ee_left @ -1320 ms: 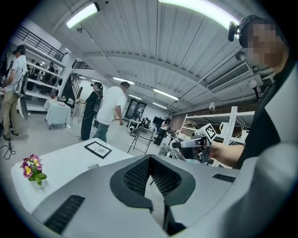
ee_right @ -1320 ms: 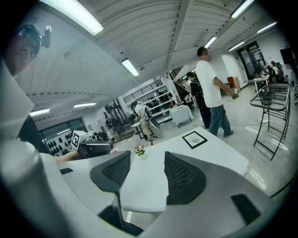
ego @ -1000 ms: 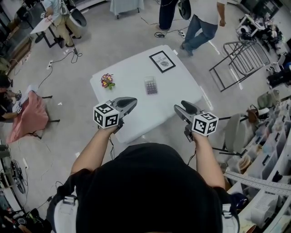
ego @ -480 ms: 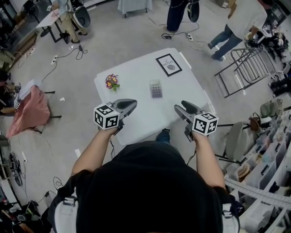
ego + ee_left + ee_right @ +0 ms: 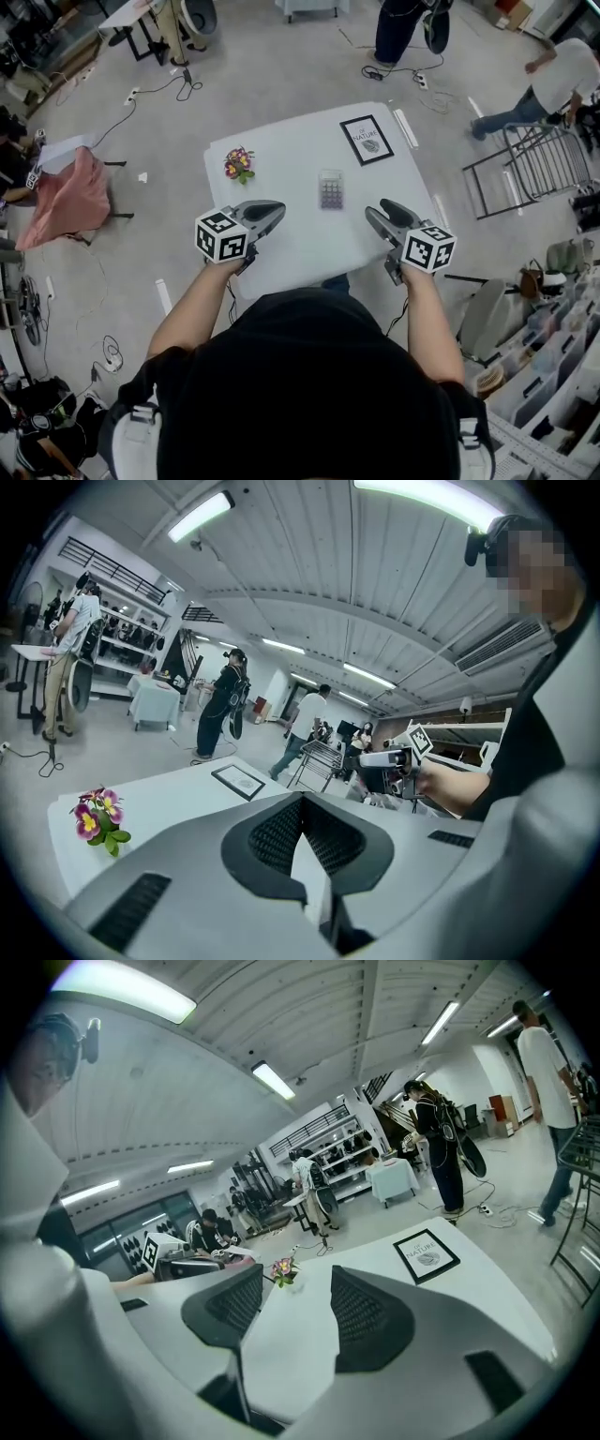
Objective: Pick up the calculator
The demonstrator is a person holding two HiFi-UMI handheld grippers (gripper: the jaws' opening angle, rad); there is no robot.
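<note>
The calculator (image 5: 330,188), small and grey with rows of keys, lies flat near the middle of the white table (image 5: 291,244). My left gripper (image 5: 277,208) hovers over the table's near left part, its jaws shut with nothing in them, the tips meeting in the left gripper view (image 5: 302,799). My right gripper (image 5: 377,210) hangs over the near right part, open and empty, with bare table showing between its pads (image 5: 298,1274). Both are short of the calculator, one on each side. Neither gripper view shows the calculator.
A small bunch of flowers (image 5: 238,164) stands at the table's left, and a framed picture (image 5: 367,140) lies at its far right corner. A metal rack (image 5: 525,178) is beyond the table's right side, a pink-draped seat (image 5: 64,197) far left. People stand around.
The head view has shifted, so the table sits a little further right. Both grippers hold about the same pose. A person in the background has walked off to the right.
</note>
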